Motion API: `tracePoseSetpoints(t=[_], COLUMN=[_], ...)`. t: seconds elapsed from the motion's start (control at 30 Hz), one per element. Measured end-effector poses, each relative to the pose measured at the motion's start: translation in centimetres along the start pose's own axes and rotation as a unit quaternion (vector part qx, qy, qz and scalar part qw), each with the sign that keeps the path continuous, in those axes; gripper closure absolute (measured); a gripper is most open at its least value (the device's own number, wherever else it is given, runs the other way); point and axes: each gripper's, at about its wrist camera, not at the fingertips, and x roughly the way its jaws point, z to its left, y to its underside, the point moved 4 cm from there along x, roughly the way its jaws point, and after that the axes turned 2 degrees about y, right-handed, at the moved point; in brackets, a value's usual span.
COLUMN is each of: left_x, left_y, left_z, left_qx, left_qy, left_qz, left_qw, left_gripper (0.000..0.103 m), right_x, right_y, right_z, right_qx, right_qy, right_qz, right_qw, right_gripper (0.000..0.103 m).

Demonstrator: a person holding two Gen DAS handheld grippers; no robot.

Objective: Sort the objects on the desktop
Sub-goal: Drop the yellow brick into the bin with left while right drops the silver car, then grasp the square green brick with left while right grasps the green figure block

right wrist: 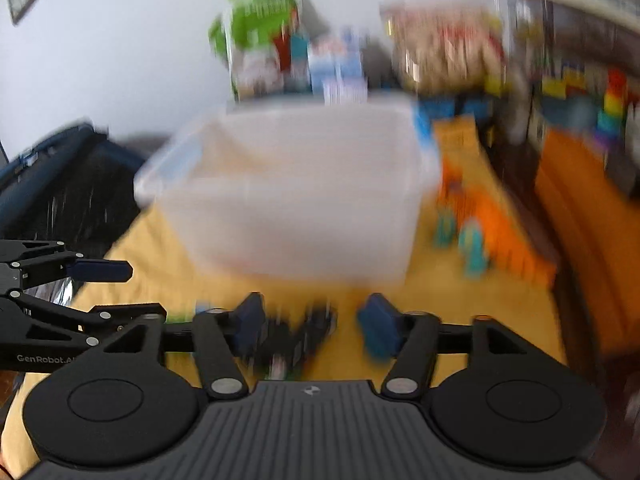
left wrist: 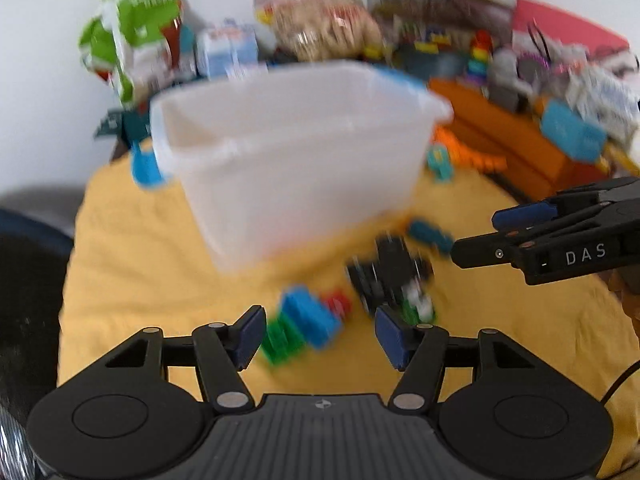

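**Near the bin: both grippers lining up on loose bricks, nothing gripped yet**

On the yellow cloth (left wrist: 120,280), the translucent bin (left wrist: 296,168) is sitting as the obvious drop target; using it as the landmark. It is looking empty, but blur is making that a soft call.

Step in hand, my read: reaching for pickups, not dropping off. Both tools are heading at the pile in front of the bin.

- Left gripper (left wrist: 320,336): jaws standing apart, nothing between the pads. The blue brick (left wrist: 308,314), green brick (left wrist: 282,340) and a small red piece (left wrist: 340,304) are lying just beyond its tips, on the near side of the bin.
- Right gripper (right wrist: 310,326): jaws apart too. The black toy vehicle (left wrist: 390,272) is showing between its fingers in the right wrist view; whether the pads are touching it, I cannot tell. Looks untouched.
- Teal brick (left wrist: 430,234) is sitting near the bin's front right corner.

Next move, as a judgement: each gripper is needing to come down over one piece, centre it, close, then lift over the bin rim. The stacked blue/green bricks are risking a double grab or a tip-over.

Hard to make out:
- Both views are smearing heavily; brick studs and the vehicle's shape are not resolving.
- Orange pieces (left wrist: 468,152) right of the bin are blurring together; count unclear.
- Clutter behind the bin is being partly hidden by it.
- The vehicle's lower part is being cut off by the right tool's own body.
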Motion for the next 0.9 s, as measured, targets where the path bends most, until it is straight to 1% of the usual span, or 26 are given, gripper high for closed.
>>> tracePoseSetpoints(t=[0.03, 0.07, 0.13, 0.17, 0.2, 0.3, 0.33, 0.47, 0.53, 0.57, 0.6, 0.63, 0.7, 0.73, 0.77, 0.9], left_x=[0.0, 0.0, -0.1, -0.1, -0.2, -0.5, -0.5, -0.5, -0.6, -0.6, -0.5, -0.4, -0.3, -0.3, -0.2, 0.2], left_y=[0.5, 1.0, 1.7, 2.0, 2.1, 2.4, 2.4, 2.4, 2.3, 2.4, 2.4, 2.5, 2.6, 2.6, 2.6, 2.5], left_z=[-0.2, -0.4, -0.5, -0.4, -0.4, -0.2, -0.2, -0.2, -0.5, -0.5, -0.6, -0.6, -0.7, -0.7, -0.6, -0.4], left_qx=[0.002, 0.004, 0.002, -0.003, -0.006, -0.015, -0.016, -0.006, 0.002, 0.004, 0.005, 0.006, 0.005, 0.005, 0.005, 0.001], left_qy=[0.000, -0.001, -0.001, -0.002, -0.005, -0.022, -0.026, -0.031, -0.029, -0.028, -0.027, -0.025, -0.022, -0.021, -0.022, -0.024], left_qz=[0.004, 0.007, 0.012, 0.016, 0.016, 0.010, 0.009, 0.004, -0.001, -0.003, -0.002, 0.001, 0.005, 0.005, 0.005, 0.009], left_qw=[1.0000, 1.0000, 0.9999, 0.9999, 0.9998, 0.9996, 0.9995, 0.9995, 0.9996, 0.9996, 0.9996, 0.9997, 0.9997, 0.9997, 0.9997, 0.9997], left_gripper=[0.039, 0.039, 0.039, 0.039, 0.039, 0.039, 0.039, 0.039, 0.039, 0.039, 0.039, 0.039, 0.039, 0.039, 0.039, 0.039], right_x=[0.2, 0.2, -0.2, -0.5, -0.9, -2.2, -2.2, -1.5, -1.0, -0.5, 0.2, 0.9, 2.4, 2.9, 3.3, 4.7], right_y=[0.9, 1.6, 2.4, 2.5, 2.4, 2.5, 2.7, 3.4, 3.7, 3.9, 4.1, 4.4, 4.9, 5.1, 5.2, 5.4], right_z=[0.0, 0.1, 0.3, 0.7, 1.1, 1.6, 1.7, 2.3, 2.7, 2.9, 3.1, 3.2, 3.2, 3.3, 3.4, 4.0], right_qx=[0.007, 0.012, 0.011, 0.002, -0.010, -0.025, -0.028, -0.046, -0.060, -0.066, -0.072, -0.075, -0.076, -0.075, -0.076, -0.084], right_qy=[-0.001, 0.004, 0.028, 0.040, 0.045, 0.042, 0.033, 0.025, 0.016, 0.015, 0.015, 0.014, 0.009, 0.004, -0.001, 0.008], right_qz=[0.010, 0.012, 0.002, -0.005, -0.013, -0.059, -0.064, -0.046, -0.030, -0.018, -0.005, 0.006, 0.028, 0.034, 0.034, 0.037], right_qw=[1.000, 1.000, 1.000, 0.999, 0.999, 0.997, 0.997, 0.998, 0.998, 0.998, 0.997, 0.997, 0.997, 0.997, 0.996, 0.996], right_gripper=[0.026, 0.021, 0.012, 0.003, 0.000, 0.000, 0.000, 0.005, 0.012, 0.021, 0.032, 0.039, 0.068, 0.072, 0.072, 0.070])
